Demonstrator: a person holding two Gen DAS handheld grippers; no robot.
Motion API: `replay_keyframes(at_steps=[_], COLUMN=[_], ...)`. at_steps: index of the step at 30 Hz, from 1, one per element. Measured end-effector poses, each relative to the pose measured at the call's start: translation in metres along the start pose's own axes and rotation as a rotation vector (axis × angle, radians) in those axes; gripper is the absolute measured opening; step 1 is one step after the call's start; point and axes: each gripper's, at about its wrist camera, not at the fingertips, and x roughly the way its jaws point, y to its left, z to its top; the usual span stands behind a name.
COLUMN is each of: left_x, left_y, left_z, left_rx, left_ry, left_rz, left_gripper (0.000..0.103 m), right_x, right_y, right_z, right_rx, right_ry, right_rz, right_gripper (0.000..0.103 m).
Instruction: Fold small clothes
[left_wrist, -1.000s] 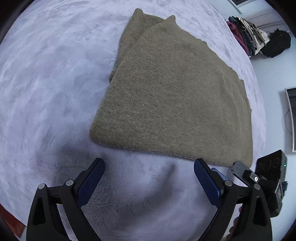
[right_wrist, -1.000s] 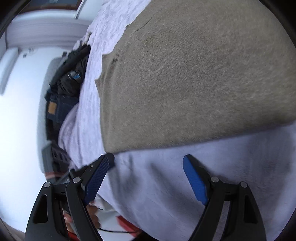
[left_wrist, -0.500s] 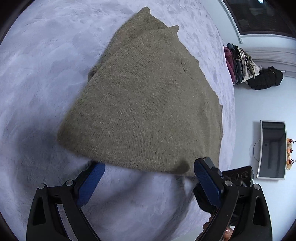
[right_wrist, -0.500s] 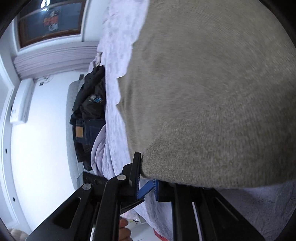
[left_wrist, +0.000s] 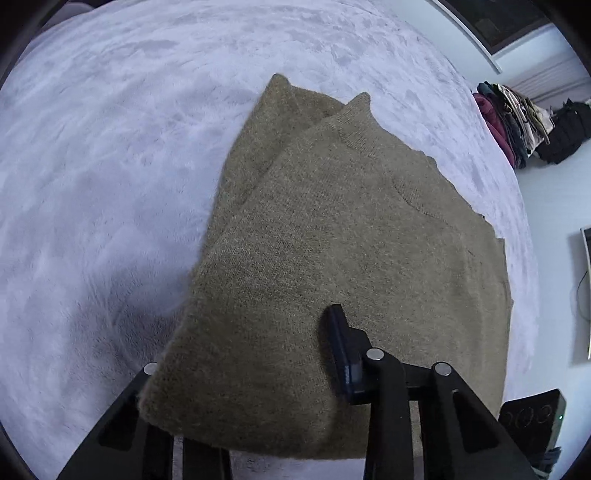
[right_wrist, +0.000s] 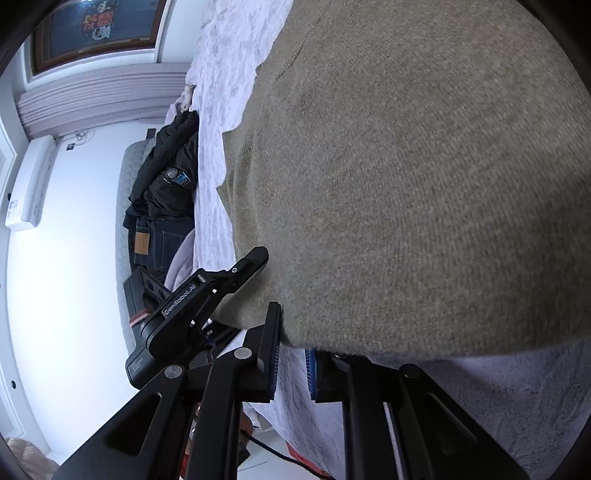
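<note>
An olive knitted sweater (left_wrist: 351, 240) lies folded on a pale lilac fleece blanket (left_wrist: 110, 166). My left gripper (left_wrist: 258, 373) is shut on the sweater's near hem: the right finger (left_wrist: 343, 354) lies on top of the knit and the left finger is hidden under it. In the right wrist view the sweater (right_wrist: 406, 166) fills the frame. My right gripper (right_wrist: 291, 354) is shut on its near corner, the fabric pinched between the blue pads. The left gripper's body (right_wrist: 192, 299) shows just to the left of it.
A pile of clothes (left_wrist: 513, 118) and a black bag (left_wrist: 565, 129) lie beyond the blanket's far right edge. Dark jeans and a black jacket (right_wrist: 162, 199) are stacked by the bed's edge. White floor lies to the right.
Both grippers closed on the sweater's near hem. One second ago both were open in front of it; the right one shut first, then the left. The hem is now lifted slightly.
</note>
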Motion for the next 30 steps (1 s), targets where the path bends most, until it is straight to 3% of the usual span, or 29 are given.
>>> replay_keyframes(at_steps=[6, 10, 11, 13, 14, 16, 23, 30], left_x=[-0.010, -0.010, -0.011, -0.010, -0.010, -0.008, -0.010, -0.011], left_y=[-0.032, -0.041, -0.043, -0.051, -0.055, -0.061, -0.072, -0.081], left_z=[-0.011, -0.019, -0.022, -0.026, -0.029, -0.036, -0.053, -0.074], left_rx=[0.279, 0.410, 0.445, 0.515, 0.550, 0.617, 0.785, 0.913], left_ry=[-0.083, -0.107, -0.119, -0.145, -0.157, -0.170, -0.232, -0.288], left_rz=[0.157, 0.214, 0.229, 0.265, 0.283, 0.310, 0.367, 0.398], left_gripper=[0.024, 0.024, 0.024, 0.024, 0.024, 0.024, 0.024, 0.024], right_x=[-0.013, -0.030, -0.032, -0.031, -0.028, -0.015, 0.076, 0.187], right_y=[0.022, 0.057, 0.068, 0.089, 0.099, 0.117, 0.169, 0.194], right_z=[0.003, 0.015, 0.021, 0.036, 0.044, 0.059, 0.100, 0.091], right_rx=[-0.111, -0.272, -0.317, -0.387, -0.419, -0.467, -0.567, -0.653], right_ry=[0.066, 0.073, 0.074, 0.077, 0.080, 0.110, 0.368, 0.665], right_rz=[-0.140, -0.220, -0.240, -0.268, -0.274, -0.282, -0.349, -0.510], right_gripper=[0.017, 0.020, 0.026, 0.071, 0.074, 0.074, 0.075, 0.081])
